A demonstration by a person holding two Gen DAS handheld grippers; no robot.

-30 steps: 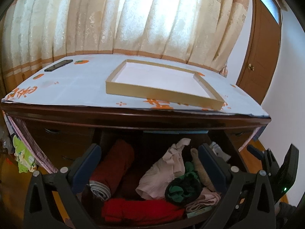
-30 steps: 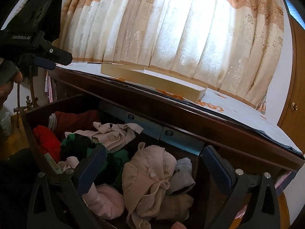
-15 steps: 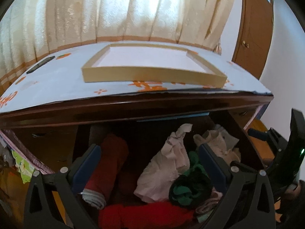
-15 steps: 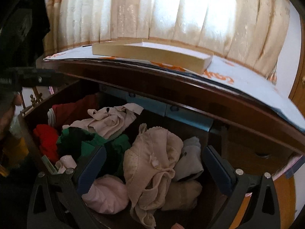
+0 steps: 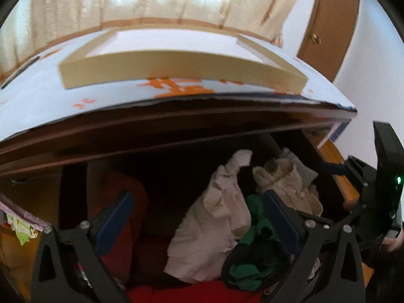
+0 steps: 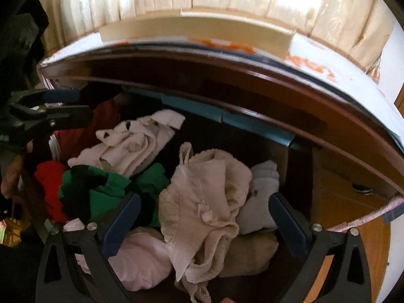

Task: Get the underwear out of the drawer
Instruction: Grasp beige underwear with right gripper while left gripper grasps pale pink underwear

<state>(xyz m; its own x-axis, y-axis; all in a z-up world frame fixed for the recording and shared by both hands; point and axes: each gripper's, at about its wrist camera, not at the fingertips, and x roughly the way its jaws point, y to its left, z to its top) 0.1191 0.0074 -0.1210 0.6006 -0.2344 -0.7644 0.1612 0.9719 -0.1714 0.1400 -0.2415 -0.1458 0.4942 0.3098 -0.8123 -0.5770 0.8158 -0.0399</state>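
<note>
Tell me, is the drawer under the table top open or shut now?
Open. The drawer is pulled out past the table edge, and the crumpled beige garment and green cloth inside show from above.

We are in a home bedroom: a dark wooden dresser (image 6: 252,85) with clothes (image 6: 202,202) in its open drawer, curtains (image 5: 151,0) at twelve o'clock, a wooden door (image 5: 328,25) at two.

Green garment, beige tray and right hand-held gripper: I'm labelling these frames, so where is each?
green garment (image 6: 106,189), right wrist view, on its bright fold.
beige tray (image 5: 176,68), left wrist view, on its front wall.
right hand-held gripper (image 6: 202,224), right wrist view, midway between its open fingertips.
</note>
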